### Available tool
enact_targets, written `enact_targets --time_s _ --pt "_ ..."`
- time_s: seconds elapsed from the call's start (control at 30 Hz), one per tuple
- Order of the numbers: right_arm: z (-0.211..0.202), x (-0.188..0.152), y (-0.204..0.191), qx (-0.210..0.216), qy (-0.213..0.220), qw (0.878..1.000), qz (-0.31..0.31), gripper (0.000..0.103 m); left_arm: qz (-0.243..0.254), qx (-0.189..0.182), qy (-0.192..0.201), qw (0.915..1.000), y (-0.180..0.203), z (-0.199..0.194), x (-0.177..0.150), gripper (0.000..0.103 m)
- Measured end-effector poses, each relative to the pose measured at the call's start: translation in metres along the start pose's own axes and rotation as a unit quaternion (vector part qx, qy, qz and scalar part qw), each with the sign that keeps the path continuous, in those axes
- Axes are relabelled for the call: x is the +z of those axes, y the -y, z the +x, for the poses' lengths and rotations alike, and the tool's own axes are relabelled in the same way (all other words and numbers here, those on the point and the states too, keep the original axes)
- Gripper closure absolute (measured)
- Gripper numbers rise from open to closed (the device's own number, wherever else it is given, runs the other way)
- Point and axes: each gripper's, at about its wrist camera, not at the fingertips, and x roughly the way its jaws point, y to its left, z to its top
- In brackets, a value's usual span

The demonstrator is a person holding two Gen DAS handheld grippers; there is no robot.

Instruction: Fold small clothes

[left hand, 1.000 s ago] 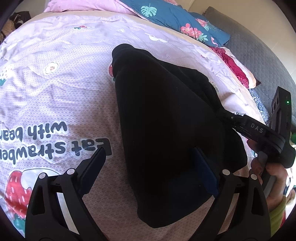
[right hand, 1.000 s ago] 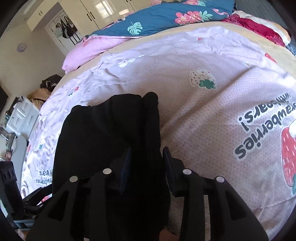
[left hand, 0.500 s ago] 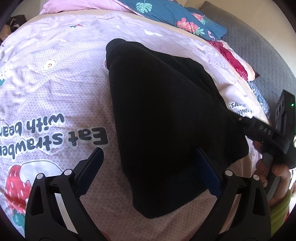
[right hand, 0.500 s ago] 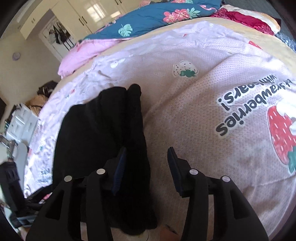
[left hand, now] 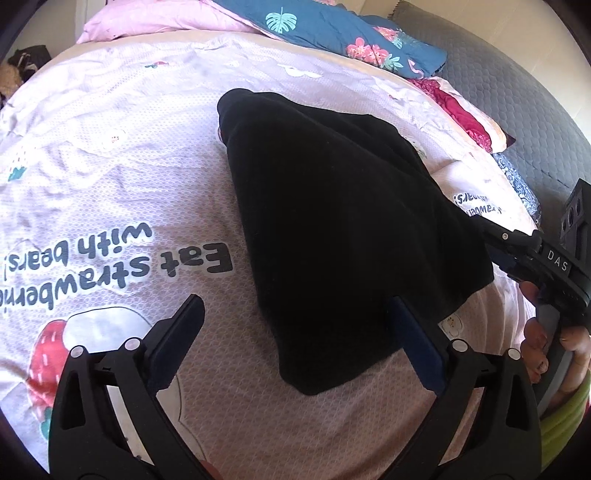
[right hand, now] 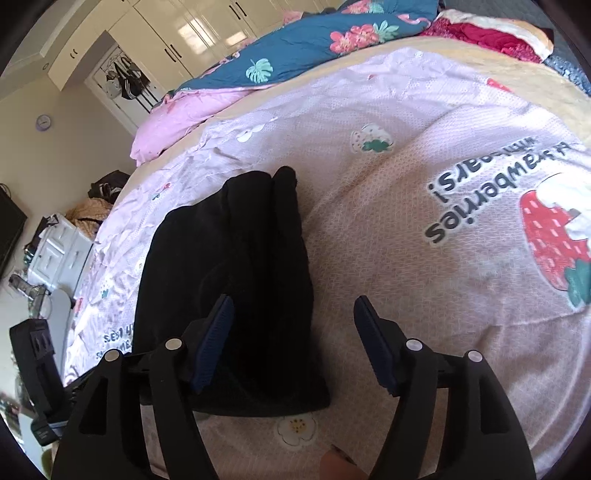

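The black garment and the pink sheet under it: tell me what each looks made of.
Black garment: soft, matte fabric, probably a thick knit or fleece; it soaks up light, shows no sheen, and its folded edges look rounded and bulky. The exact fibre cannot be told.

Pink sheet: thin printed textile, likely cotton or a blend; a fine honeycomb-like texture, small wrinkles, and flat printed lettering and strawberries show on it.

Bright daylight, both views sharp, heavy fisheye bend at the rims.

Sun pours across the pink bedspread (left hand: 110, 177) ahead of the fingers, washing its print pale; the black garment (left hand: 332, 221) reads as a flat dark mass, folds barely showing. Glare streaks the wardrobe doors (right hand: 207, 33) far beyond the fingers. Corners go black, edges curve hard.
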Motion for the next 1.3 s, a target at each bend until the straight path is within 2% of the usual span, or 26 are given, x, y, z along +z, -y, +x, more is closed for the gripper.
enact_targets --time_s 0.03,0.13,0.2,0.23,0.5,0.73,0.87,1.03,1.3 --pt "-0.003 -0.002 -0.001 -0.005 0.003 1.000 -0.006 0.029 0.001 0.001 0.002 1.0000 0.000 -0.003 -0.001 0.010" --pt "-0.011 -0.009 -0.006 -0.025 0.017 0.999 -0.028 0.027 0.003 0.004 0.008 1.0000 0.000 -0.009 -0.003 0.010" --pt "-0.014 -0.014 -0.010 -0.033 0.023 0.999 -0.037 0.014 0.000 0.006 0.013 0.9999 -0.002 -0.014 -0.004 0.010" --pt "-0.017 -0.016 -0.012 -0.032 0.028 0.998 -0.042 0.012 -0.002 0.007 0.016 0.9999 -0.003 -0.017 -0.005 0.010" --pt "-0.031 -0.041 -0.039 -0.060 0.065 0.991 -0.099 0.005 -0.014 0.024 0.050 0.9983 -0.014 -0.043 -0.011 0.009" --pt "-0.043 -0.064 -0.050 -0.070 0.093 0.987 -0.113 0.005 -0.020 0.029 0.075 0.9966 -0.021 -0.067 -0.028 0.009" --pt "-0.057 -0.080 -0.050 -0.068 0.111 0.986 -0.102 0.005 -0.019 0.026 0.080 0.9962 -0.018 -0.075 -0.036 0.009" --pt "-0.072 -0.102 -0.050 -0.063 0.121 0.987 -0.088 0.004 -0.011 0.032 0.094 0.9950 -0.012 -0.088 -0.050 0.009" --pt "-0.083 -0.133 -0.052 -0.076 0.132 0.983 -0.104 0.004 -0.011 0.037 0.119 0.9921 -0.004 -0.105 -0.071 0.009"
